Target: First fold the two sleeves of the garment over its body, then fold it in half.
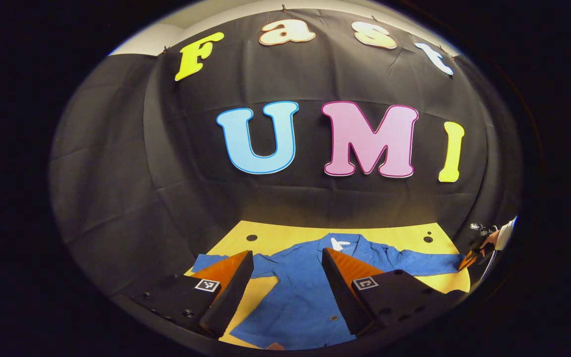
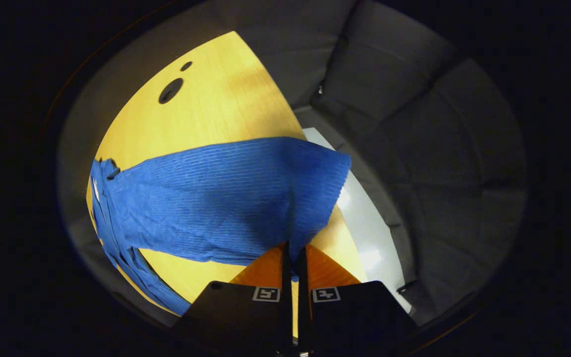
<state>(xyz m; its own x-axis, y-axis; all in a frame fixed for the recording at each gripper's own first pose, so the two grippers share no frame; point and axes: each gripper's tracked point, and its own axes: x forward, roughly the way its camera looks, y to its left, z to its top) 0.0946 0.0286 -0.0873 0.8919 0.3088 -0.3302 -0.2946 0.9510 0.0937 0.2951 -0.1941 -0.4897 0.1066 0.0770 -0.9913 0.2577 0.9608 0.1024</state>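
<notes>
A blue long-sleeved shirt (image 1: 305,287) lies spread flat on the yellow wooden table (image 1: 404,235), collar toward the booth wall. My left gripper (image 1: 288,260) hovers open above the shirt's body with nothing between its fingers. In the left gripper view the far right sleeve (image 1: 424,263) stretches to the table's right edge, where the other gripper (image 1: 469,259) and a hand (image 1: 488,240) hold its cuff. In the right gripper view my right gripper (image 2: 295,255) is shut on the edge of that blue sleeve (image 2: 226,203), near the table's corner.
Round dark holes (image 1: 252,237) mark the table's far corners, one also in the right gripper view as a dark hole (image 2: 170,90). Black cloth walls close in behind and beside the table. A white strip of floor (image 2: 365,218) shows past the table edge.
</notes>
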